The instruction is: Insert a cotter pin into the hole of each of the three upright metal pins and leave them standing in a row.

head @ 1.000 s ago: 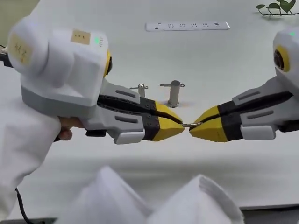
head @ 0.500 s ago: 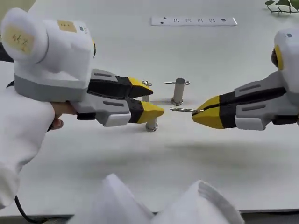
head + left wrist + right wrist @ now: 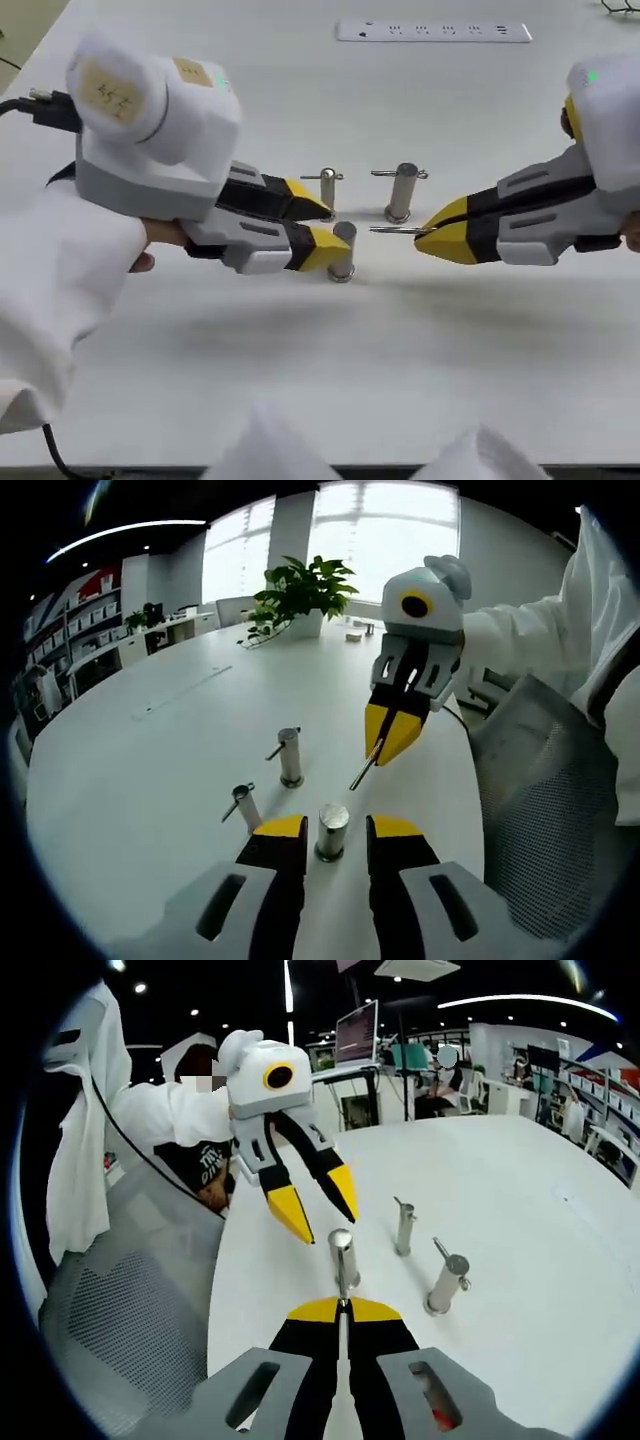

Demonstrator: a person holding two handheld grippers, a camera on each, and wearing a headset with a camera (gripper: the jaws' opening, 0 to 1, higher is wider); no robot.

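Two of three done: back pin (image 3: pixel 328 187) and neighbour (image 3: pixel 402 192) already fitted with cotter pins. Third pin (image 3: pixel 343 250) bare, upright between spread jaws of left gripper (image 3: pixel 337 230). Right gripper (image 3: pixel 425 232) clenched on last cotter pin (image 3: pixel 395 231), aimed at third pin, just short. Left to do, probably: one insertion, then lining up.

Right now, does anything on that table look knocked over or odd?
Nothing stands out. All three metal pins stand upright; two carry cotter pins, the nearest pin is bare, and the right gripper holds another cotter pin.
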